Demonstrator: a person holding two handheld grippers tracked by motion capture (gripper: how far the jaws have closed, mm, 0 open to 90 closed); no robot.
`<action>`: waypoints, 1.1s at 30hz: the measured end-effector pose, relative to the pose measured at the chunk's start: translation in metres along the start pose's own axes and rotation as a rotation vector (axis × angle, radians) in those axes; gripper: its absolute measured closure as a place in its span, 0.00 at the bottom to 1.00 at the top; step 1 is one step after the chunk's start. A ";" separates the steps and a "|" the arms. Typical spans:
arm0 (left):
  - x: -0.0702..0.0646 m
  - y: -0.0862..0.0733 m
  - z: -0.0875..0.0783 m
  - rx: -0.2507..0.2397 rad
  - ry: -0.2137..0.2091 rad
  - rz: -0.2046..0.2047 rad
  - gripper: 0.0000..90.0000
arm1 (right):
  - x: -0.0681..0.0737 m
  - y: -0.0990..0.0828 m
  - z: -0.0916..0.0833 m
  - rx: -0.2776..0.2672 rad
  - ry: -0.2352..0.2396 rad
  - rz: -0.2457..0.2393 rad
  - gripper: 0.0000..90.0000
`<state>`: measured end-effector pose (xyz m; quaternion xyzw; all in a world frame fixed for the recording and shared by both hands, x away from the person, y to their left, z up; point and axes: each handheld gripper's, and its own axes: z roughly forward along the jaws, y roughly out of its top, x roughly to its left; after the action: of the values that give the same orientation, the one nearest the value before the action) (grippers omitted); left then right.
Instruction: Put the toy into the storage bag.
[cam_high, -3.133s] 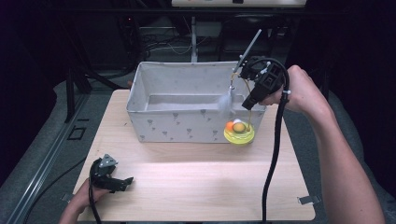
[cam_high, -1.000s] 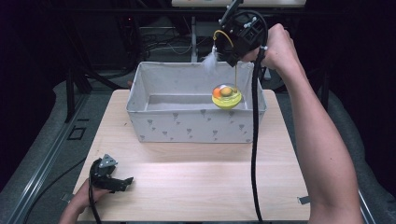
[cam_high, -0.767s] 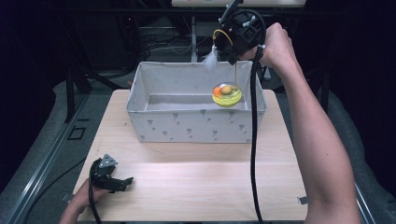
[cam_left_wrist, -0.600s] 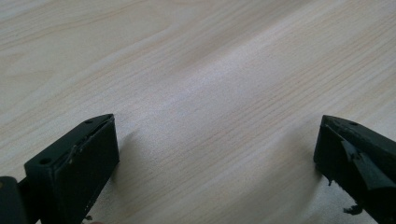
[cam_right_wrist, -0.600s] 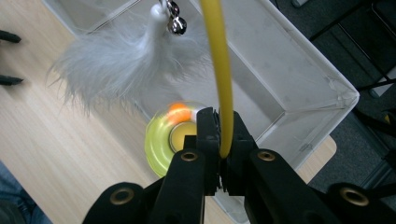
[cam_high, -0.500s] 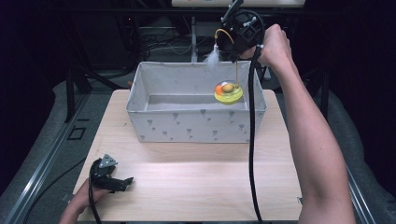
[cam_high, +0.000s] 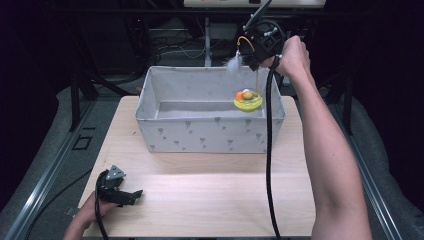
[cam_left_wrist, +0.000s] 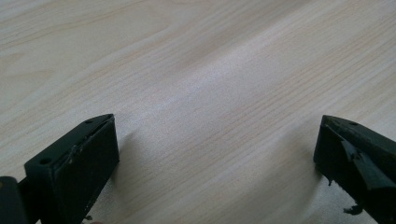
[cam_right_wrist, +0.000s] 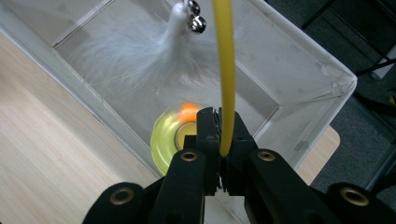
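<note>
While the left claw (cam_high: 134, 194) gapes wide, the right claw (cam_right_wrist: 219, 140) grips a feather toy (cam_high: 248, 99) above the fabric bin (cam_high: 210, 132).

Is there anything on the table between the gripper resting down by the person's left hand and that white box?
Nothing: in the high view only bare wooden table lies between the left gripper and the white box.
</note>
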<state>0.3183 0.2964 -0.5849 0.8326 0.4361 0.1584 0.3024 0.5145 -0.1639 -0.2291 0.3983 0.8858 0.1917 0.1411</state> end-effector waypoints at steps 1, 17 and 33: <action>0.000 0.000 0.000 0.000 0.000 -0.002 0.00 | -0.003 -0.003 0.005 0.009 -0.007 0.000 0.98; 0.000 0.000 0.000 0.000 0.000 0.000 0.00 | -0.016 -0.023 0.035 0.049 0.016 0.028 0.98; 0.000 0.000 0.000 0.000 0.000 0.000 0.00 | -0.023 -0.042 0.051 0.072 0.033 0.047 0.98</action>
<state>0.3182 0.2963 -0.5849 0.8326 0.4361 0.1585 0.3024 0.5227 -0.1959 -0.2913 0.4205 0.8848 0.1698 0.1075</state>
